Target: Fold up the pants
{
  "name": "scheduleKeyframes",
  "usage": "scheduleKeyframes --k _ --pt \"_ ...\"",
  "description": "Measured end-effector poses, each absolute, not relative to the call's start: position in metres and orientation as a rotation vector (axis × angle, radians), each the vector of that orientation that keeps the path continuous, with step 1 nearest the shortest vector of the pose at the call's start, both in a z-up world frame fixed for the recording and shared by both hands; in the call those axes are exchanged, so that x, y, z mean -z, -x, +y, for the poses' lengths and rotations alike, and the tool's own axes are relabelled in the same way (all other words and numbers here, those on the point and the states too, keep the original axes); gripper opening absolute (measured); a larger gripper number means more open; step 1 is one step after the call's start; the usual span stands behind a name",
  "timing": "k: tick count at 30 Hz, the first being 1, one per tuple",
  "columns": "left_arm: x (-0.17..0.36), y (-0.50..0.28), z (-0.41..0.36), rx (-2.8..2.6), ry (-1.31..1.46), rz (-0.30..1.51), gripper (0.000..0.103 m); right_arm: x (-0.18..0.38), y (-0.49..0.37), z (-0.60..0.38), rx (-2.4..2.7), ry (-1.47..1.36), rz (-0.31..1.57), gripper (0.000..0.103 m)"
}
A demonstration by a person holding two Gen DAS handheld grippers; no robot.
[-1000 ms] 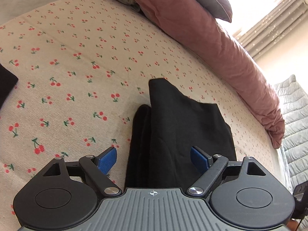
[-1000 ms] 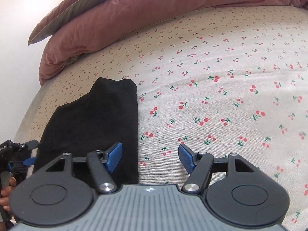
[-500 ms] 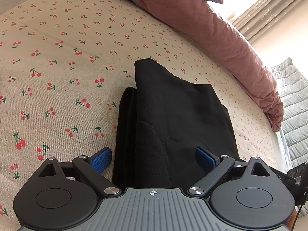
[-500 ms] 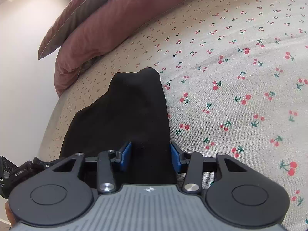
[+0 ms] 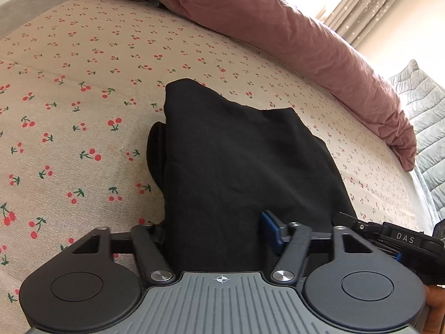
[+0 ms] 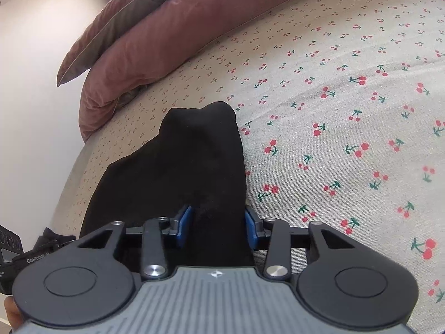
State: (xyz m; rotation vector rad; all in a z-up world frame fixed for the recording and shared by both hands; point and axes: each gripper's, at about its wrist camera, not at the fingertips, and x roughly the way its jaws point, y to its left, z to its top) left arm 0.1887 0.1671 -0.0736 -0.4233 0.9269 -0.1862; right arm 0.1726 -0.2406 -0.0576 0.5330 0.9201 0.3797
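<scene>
The left gripper [image 5: 217,231] was closed on the near edge of the black pants [image 5: 239,167], its blue pad [image 5: 269,229] pressed against the cloth on the right while the other finger was hidden behind the fabric. The right gripper [image 6: 218,226] likewise clamped a bunched fold of the pants [image 6: 180,167] between both blue pads [image 6: 183,226]. The pants lay folded in a dark stack on the cherry-print bedsheet [image 5: 83,83], stretching away from the grippers. Beyond them, along the far edge of the bed, lay a dusty-pink duvet [image 5: 292,41]. Curtains [image 5: 389,5] hung at far right.
</scene>
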Motion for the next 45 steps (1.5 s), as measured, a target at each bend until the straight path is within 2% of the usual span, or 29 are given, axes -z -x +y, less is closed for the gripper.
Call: scheduleKeyframes --k 1,2,5,11,20,22,25,27,28,31,38,42,45 --pt "0.075 -0.189 0.172 0.197 0.479 0.929 0.031 0.056 -0.172 -0.239 -0.380 -0.525 0.911 0.014" --pt "0.076 -0.189 0.177 0.204 0.531 0.928 0.026 0.052 -0.171 -0.237 -0.380 -0.506 0.899 0.010" --pt "0.074 -0.188 0.173 0.189 0.525 0.912 0.024 0.038 -0.167 -0.227 -0.384 -0.418 0.860 0.006" --pt "0.059 -0.204 0.152 0.226 0.547 0.854 0.023 0.009 -0.173 -0.235 -0.388 -0.337 0.779 0.005" --pt "0.053 -0.264 0.051 0.345 0.473 0.821 0.021 -0.021 -0.209 -0.321 -0.238 -0.351 0.660 0.005" --pt "0.064 -0.276 0.029 0.346 0.432 0.835 0.022 -0.008 -0.221 -0.343 -0.197 -0.392 0.681 0.005" --pt "0.075 -0.278 0.004 0.286 0.313 0.843 0.026 0.041 -0.240 -0.366 -0.133 -0.434 0.809 0.008" --pt "0.078 -0.280 0.003 0.270 0.318 0.855 0.029 0.064 -0.243 -0.371 -0.130 -0.444 0.826 0.016" --pt "0.077 -0.281 0.005 0.269 0.330 0.861 0.029 0.066 -0.244 -0.374 -0.136 -0.466 0.816 0.017" --pt "0.077 -0.280 0.010 0.286 0.325 0.860 0.031 0.064 -0.248 -0.375 -0.130 -0.481 0.833 0.019" --pt "0.072 -0.278 0.014 0.279 0.323 0.868 0.039 0.055 -0.239 -0.376 -0.108 -0.442 0.840 0.036" --pt "0.071 -0.277 0.020 0.275 0.339 0.876 0.040 0.043 -0.232 -0.381 -0.108 -0.438 0.824 0.036" --pt "0.065 -0.273 0.024 0.234 0.317 0.869 0.052 0.033 -0.226 -0.389 -0.082 -0.462 0.802 0.038"
